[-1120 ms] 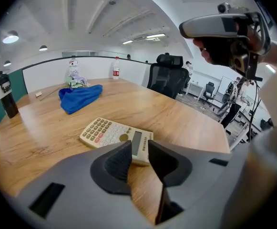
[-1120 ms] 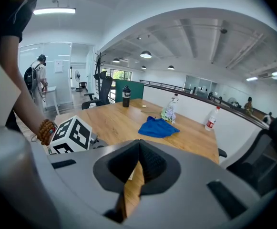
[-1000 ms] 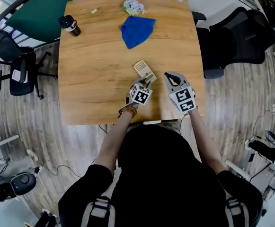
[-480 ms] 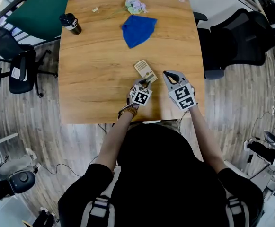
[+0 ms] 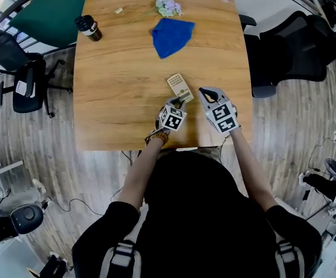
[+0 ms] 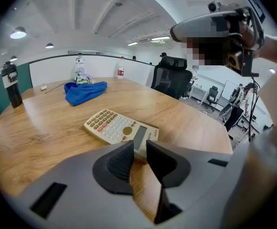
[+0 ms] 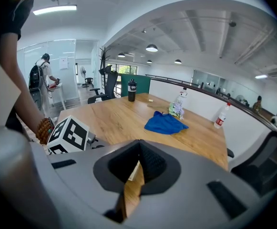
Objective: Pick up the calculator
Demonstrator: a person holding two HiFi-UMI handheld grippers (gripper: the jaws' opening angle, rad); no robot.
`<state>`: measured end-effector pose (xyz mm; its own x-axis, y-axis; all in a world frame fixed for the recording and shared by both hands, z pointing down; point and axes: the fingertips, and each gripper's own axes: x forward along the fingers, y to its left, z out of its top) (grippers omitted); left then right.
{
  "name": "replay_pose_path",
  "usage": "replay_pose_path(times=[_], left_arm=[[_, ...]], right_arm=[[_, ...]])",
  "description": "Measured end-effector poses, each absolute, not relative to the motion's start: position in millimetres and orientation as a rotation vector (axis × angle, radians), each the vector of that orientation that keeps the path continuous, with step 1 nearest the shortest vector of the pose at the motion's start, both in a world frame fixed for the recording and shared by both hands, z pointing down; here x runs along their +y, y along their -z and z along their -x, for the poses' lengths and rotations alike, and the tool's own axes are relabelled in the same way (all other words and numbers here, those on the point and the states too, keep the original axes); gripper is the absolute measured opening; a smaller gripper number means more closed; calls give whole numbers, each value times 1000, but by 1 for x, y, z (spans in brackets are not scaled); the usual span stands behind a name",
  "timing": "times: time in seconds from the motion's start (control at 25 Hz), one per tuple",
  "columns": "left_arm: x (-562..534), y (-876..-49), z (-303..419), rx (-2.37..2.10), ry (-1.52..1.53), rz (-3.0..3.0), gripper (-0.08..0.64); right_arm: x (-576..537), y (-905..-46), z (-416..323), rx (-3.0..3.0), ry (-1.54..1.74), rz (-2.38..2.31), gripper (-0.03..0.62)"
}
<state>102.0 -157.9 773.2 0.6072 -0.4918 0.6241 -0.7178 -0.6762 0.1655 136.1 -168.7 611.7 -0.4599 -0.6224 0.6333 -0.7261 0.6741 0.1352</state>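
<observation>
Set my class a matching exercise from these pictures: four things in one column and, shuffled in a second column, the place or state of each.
Column one:
1. calculator
2. blue cloth
3. black bottle
4. right hand-held gripper

Column two:
A. stands at the far left corner of the table
B. jaws shut, nothing between them
C. near end between the jaws of the left hand-held gripper
D. lies in the far middle of the table

Pairs: 1-C, 2-D, 3-A, 4-B
</observation>
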Motion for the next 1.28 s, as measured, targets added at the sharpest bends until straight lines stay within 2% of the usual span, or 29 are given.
replay_pose_path(times=[0.12, 0.68, 0.92, 1.28], left_arm=[[-158, -773, -100, -967, -747, -2425, 94], [-157, -771, -94, -944, -667, -2420, 87], [-156, -769, -93, -930, -627, -2402, 87], [-155, -769, -92, -912, -611, -2390, 87]], right_arm=[[-169, -619, -133, -2218, -222, -1022, 8], [-157, -675, -129, -2166, -385, -899, 118], [-159, -711, -138, -2123, -535, -929, 173], [-167, -760, -140, -2092, -726, -942, 213]])
